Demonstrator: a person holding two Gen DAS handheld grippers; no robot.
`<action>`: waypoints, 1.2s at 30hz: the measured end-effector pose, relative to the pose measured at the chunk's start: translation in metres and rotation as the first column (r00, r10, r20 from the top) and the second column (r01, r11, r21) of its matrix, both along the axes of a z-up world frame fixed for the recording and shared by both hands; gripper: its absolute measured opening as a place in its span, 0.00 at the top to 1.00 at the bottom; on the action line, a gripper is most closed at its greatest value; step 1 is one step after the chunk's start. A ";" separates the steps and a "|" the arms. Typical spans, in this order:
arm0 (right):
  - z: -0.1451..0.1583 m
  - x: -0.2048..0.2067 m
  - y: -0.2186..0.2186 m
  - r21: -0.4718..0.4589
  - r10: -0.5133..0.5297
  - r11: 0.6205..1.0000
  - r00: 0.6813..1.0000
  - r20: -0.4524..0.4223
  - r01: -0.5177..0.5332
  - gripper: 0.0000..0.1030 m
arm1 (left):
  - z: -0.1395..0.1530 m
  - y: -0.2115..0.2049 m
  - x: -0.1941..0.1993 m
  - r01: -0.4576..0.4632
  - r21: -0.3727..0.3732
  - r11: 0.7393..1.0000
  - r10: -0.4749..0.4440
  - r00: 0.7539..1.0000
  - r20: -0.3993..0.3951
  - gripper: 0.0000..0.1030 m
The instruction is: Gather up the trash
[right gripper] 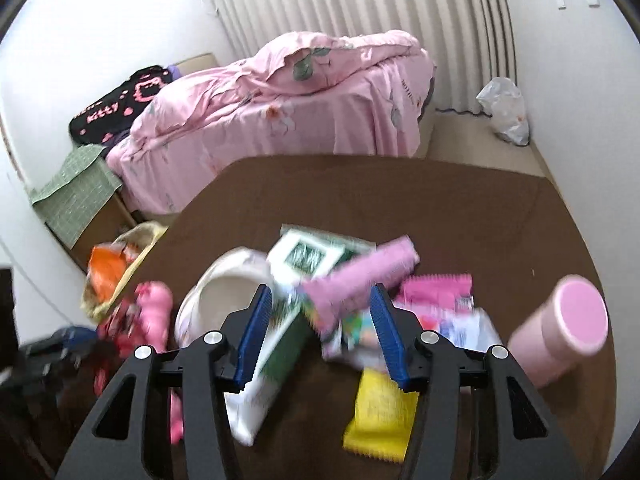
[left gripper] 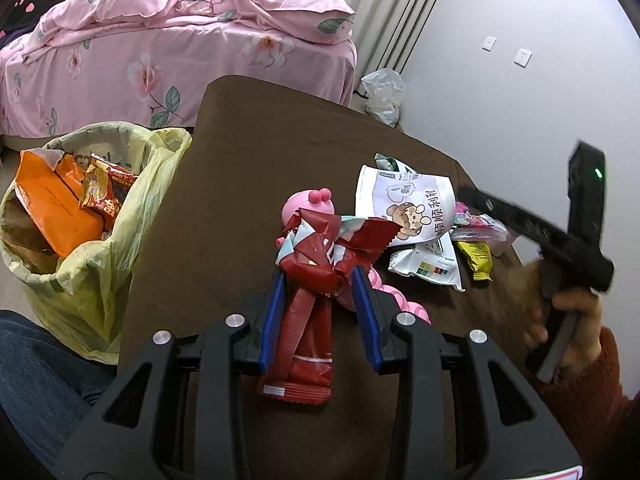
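Left gripper: it points down at a slant over the near edge of the brown tabletop. Its two blue fingers squeeze a red wrapper between them.
Right gripper: it points down at a slant over the right side of the tabletop. Its blue fingers stand apart, with nothing squeezed between them.
Right hand: it wraps around the black handle. A rust-red sleeve covers the wrist.
Leg: blue jeans show at the near left corner.
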State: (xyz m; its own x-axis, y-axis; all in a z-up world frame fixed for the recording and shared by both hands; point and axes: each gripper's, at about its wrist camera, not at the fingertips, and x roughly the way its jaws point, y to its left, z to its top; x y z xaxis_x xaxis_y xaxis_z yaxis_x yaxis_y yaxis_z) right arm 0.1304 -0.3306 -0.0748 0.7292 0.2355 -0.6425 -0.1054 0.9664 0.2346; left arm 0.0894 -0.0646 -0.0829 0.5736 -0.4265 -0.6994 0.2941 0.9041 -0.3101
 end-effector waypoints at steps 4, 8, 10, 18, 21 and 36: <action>-0.008 0.035 0.006 -0.062 -0.013 0.998 0.998 -0.065 0.009 0.53 | 0.004 0.004 0.000 -0.009 -0.013 1.000 0.009 1.000 0.003 0.67; -0.020 0.039 -0.001 -0.034 -0.004 0.999 0.994 -0.108 0.001 0.66 | 0.010 0.013 -0.001 -0.022 -0.038 0.999 0.023 0.999 0.030 0.63; -0.019 0.032 -0.005 -0.002 0.019 1.000 0.994 -0.103 -0.019 0.81 | 0.011 0.018 0.000 -0.034 -0.051 0.998 0.036 0.999 0.030 0.63; -0.010 0.007 -0.007 -0.176 0.031 0.983 0.995 -0.097 -0.048 0.92 | 0.005 0.024 0.003 -0.049 -0.073 0.996 0.049 0.999 0.001 0.62; -0.001 0.001 -0.012 -0.207 0.000 0.978 0.998 -0.068 -0.014 0.92 | 0.005 0.024 0.002 -0.049 -0.076 0.996 0.049 0.999 0.002 0.62; -0.025 0.027 -0.010 -0.146 -0.010 0.989 0.993 -0.120 -0.008 0.88 | 0.006 0.036 0.006 -0.083 -0.072 0.994 0.084 0.996 0.021 0.56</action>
State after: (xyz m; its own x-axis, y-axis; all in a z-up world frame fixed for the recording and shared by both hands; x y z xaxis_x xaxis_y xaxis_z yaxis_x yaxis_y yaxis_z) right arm 0.1574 -0.3404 -0.0993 0.6446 0.1320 -0.7530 -0.0837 0.9912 0.1021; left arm 0.0953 -0.0289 -0.0765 0.6252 -0.4242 -0.6551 0.2264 0.9019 -0.3679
